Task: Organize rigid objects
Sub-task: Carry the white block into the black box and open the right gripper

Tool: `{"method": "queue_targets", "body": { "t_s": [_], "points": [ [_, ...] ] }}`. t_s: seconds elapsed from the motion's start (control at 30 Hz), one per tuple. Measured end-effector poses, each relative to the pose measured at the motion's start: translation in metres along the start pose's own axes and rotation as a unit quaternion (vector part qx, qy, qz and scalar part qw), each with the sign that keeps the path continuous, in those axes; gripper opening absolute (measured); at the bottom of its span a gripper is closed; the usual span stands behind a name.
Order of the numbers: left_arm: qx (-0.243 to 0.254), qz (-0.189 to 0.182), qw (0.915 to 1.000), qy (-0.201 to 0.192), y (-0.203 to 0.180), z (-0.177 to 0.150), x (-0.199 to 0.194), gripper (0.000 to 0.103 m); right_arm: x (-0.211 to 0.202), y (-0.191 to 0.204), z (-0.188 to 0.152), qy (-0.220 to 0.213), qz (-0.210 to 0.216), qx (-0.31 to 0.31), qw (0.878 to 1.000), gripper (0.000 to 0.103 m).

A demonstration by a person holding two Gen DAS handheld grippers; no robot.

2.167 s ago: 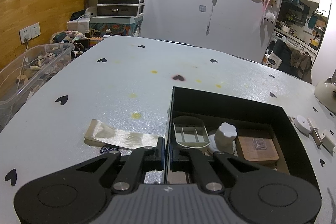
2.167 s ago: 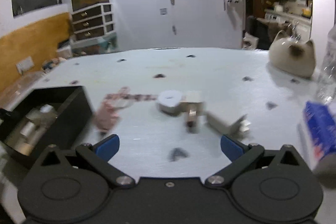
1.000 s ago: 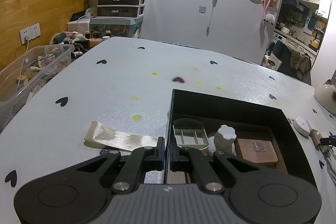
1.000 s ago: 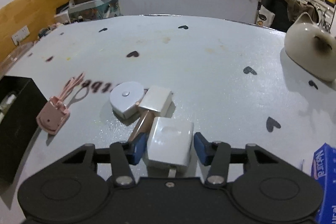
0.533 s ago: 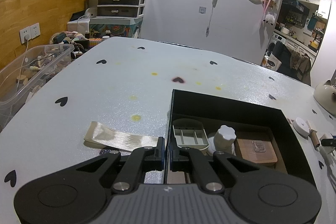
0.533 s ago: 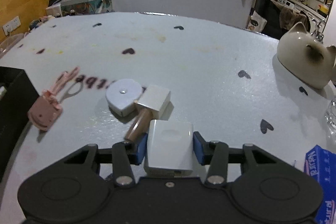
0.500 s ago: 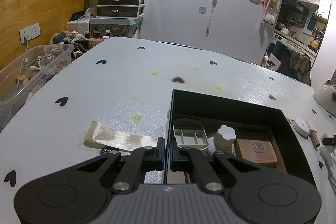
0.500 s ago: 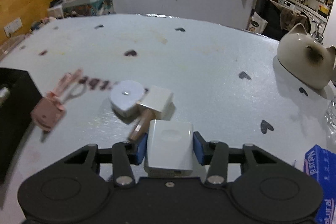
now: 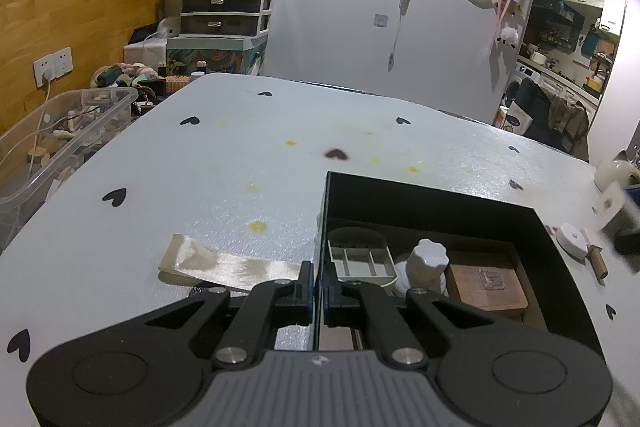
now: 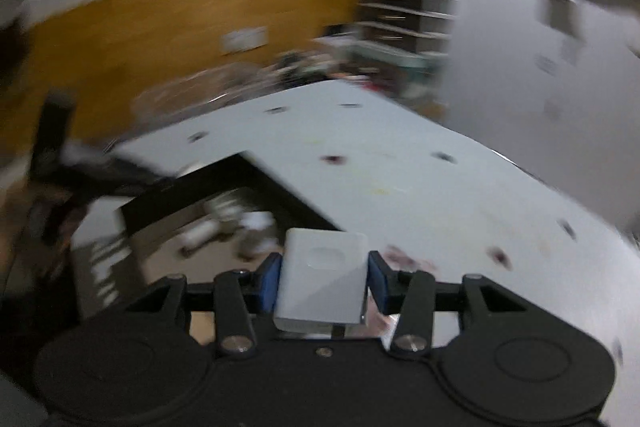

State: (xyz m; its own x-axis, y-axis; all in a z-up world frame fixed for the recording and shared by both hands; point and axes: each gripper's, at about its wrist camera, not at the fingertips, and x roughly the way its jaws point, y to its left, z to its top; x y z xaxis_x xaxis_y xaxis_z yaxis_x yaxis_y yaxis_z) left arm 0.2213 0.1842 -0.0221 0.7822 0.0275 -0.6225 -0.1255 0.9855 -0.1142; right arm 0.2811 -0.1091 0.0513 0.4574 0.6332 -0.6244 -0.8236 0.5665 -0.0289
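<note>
My left gripper (image 9: 317, 283) is shut on the near left wall of the black box (image 9: 440, 203). Inside the box lie a beige divided tray (image 9: 360, 261), a white knob-topped bottle (image 9: 426, 261) and a wooden block (image 9: 486, 283). My right gripper (image 10: 325, 279) is shut on a white square charger block (image 10: 320, 291), held in the air over the table just right of the black box (image 10: 272, 183); that view is blurred by motion. The left wrist view shows the charger block (image 9: 610, 205) as a blur at the far right edge.
A white round tape measure (image 9: 573, 245) and a small wooden-handled mallet (image 9: 596, 261) lie right of the box. A shiny ribbon strip (image 9: 224, 265) lies left of it. A clear plastic bin (image 9: 60, 139) stands off the table's left edge, a cat-shaped white pot (image 9: 616, 171) at far right.
My right gripper closed on the white block, lifted it off the table and swung left toward the black box while rolling. The left gripper has not moved.
</note>
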Motion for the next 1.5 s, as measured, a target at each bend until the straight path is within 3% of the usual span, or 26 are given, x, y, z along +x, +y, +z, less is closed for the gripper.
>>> {"method": "queue_targets", "body": {
  "t_s": [0.1, 0.27, 0.37, 0.47, 0.6, 0.93, 1.23, 1.5],
  "points": [
    [0.001, -0.001, 1.0, -0.001, 0.001, 0.0, 0.0, 0.003, 0.025, 0.023, 0.019, 0.031, 0.044, -0.078, 0.996, 0.047],
    [0.002, -0.004, 1.0, -0.002, 0.001, 0.0, 0.0, 0.003, 0.068, 0.056, 0.031, 0.108, 0.097, -0.188, 0.971, 0.047],
    [0.003, -0.006, 1.0, -0.002, 0.002, 0.0, 0.001, 0.003, 0.086, 0.068, 0.027, 0.148, 0.108, -0.223, 0.957, 0.047],
    [0.004, -0.007, 1.0, -0.001, 0.003, 0.0, 0.001, 0.003, 0.098, 0.072, 0.024, 0.173, 0.109, -0.227, 0.952, 0.047],
    [0.005, -0.008, 1.0, -0.001, 0.003, 0.001, 0.001, 0.004, 0.101, 0.064, 0.026, 0.191, 0.114, -0.185, 0.957, 0.054],
    [0.003, -0.006, 1.0, 0.001, 0.003, 0.002, 0.001, 0.004, 0.086, 0.057, 0.029, 0.19, 0.106, -0.131, 0.967, 0.055],
    [0.002, -0.003, 1.0, 0.003, 0.003, 0.003, 0.002, 0.003, 0.066, 0.055, 0.033, 0.173, 0.096, -0.098, 0.975, 0.063],
    [0.003, 0.001, 1.0, 0.006, 0.001, 0.004, 0.003, 0.003, 0.042, 0.054, 0.035, 0.148, 0.07, -0.084, 0.983, 0.079]
  ]
}}
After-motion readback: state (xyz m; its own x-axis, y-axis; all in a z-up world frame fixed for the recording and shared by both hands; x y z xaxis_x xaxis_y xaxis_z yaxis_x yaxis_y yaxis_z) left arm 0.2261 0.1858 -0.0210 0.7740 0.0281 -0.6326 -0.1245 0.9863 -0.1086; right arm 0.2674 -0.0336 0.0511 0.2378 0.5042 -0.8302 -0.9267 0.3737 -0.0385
